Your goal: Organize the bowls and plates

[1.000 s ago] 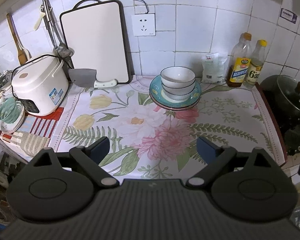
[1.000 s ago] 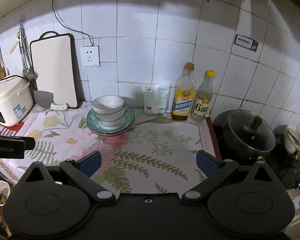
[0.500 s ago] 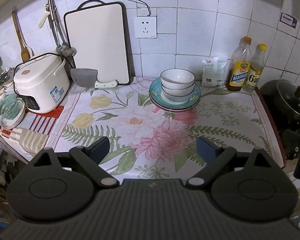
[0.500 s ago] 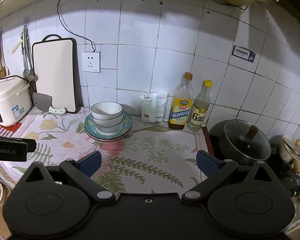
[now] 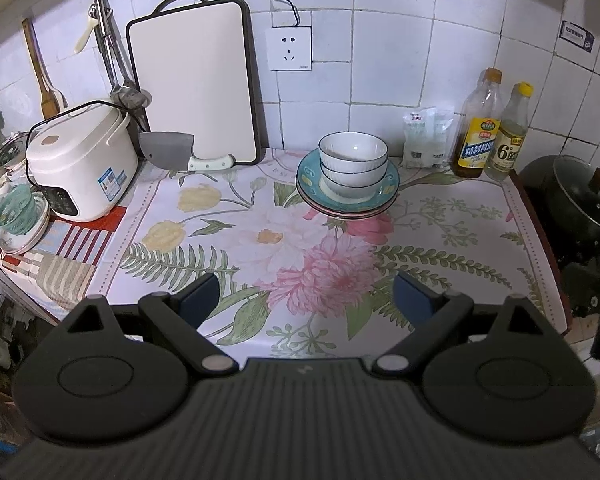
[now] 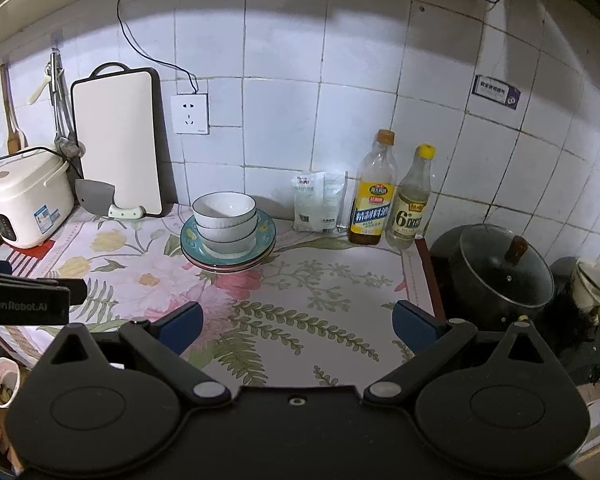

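Three nested white bowls (image 5: pixel 353 156) sit on stacked plates (image 5: pixel 348 192) at the far desk (image 5: pixel 260 240), between a leaning board (image 5: pixel 196 84) and two bottles (image 5: pixel 476 132). Both grippers (image 5: pixel 306 300) (image 6: pixel 298 326) hover near, fingers spread, empty.

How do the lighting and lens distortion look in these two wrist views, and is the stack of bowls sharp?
Left wrist view: tile lines bow outward, corners go dark, light is even, and the bowls on the plates are sharp. Right wrist view: a bright patch on the wall above, dim towards the pot at right, the same curved tiles; the bowls stay crisp.
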Demonstrator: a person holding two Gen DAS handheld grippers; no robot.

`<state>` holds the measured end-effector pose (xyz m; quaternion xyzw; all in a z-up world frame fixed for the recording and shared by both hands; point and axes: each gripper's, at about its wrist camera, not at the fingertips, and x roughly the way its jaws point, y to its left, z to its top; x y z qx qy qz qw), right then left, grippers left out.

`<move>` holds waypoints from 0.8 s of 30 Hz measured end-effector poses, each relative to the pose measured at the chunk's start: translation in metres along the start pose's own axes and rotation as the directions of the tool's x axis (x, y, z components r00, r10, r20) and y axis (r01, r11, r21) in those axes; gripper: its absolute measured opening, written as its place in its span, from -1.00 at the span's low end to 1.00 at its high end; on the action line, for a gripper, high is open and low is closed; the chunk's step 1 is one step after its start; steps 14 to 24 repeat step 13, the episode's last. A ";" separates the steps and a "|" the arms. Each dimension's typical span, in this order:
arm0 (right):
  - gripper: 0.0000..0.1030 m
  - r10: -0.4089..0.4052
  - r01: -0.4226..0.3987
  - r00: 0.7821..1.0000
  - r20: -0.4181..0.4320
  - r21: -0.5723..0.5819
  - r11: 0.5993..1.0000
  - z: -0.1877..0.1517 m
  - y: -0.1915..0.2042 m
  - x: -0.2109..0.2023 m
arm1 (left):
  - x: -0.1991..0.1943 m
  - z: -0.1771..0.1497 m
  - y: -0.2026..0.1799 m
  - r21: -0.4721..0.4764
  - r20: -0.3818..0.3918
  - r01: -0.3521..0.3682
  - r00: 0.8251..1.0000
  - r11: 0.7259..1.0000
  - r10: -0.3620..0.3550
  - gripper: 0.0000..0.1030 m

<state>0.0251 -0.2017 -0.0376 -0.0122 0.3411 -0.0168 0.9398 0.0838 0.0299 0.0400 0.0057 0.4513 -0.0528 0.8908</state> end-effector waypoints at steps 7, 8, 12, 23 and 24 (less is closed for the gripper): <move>0.99 0.001 -0.001 1.000 -0.007 0.013 1.000 0.000 -0.006 0.002 | -0.001 0.000 0.001 -0.019 0.014 -0.016 1.000 1.000 0.016 0.83; 0.99 0.001 -0.001 1.000 -0.009 0.013 1.000 0.000 -0.007 0.002 | -0.001 0.000 0.001 -0.019 0.018 -0.028 0.999 0.999 0.028 0.83; 0.99 -0.008 0.008 1.000 -0.011 -0.004 1.000 0.003 -0.011 0.004 | 0.000 0.000 0.002 -0.033 0.016 -0.038 0.999 0.999 0.039 0.83; 0.99 -0.010 0.010 1.000 -0.013 -0.002 1.000 0.003 -0.012 0.004 | 0.000 0.000 0.003 -0.034 0.014 -0.038 0.999 0.999 0.039 0.83; 0.99 -0.010 0.010 1.000 -0.013 -0.002 1.000 0.003 -0.012 0.004 | 0.000 0.000 0.003 -0.034 0.014 -0.038 0.999 0.999 0.039 0.83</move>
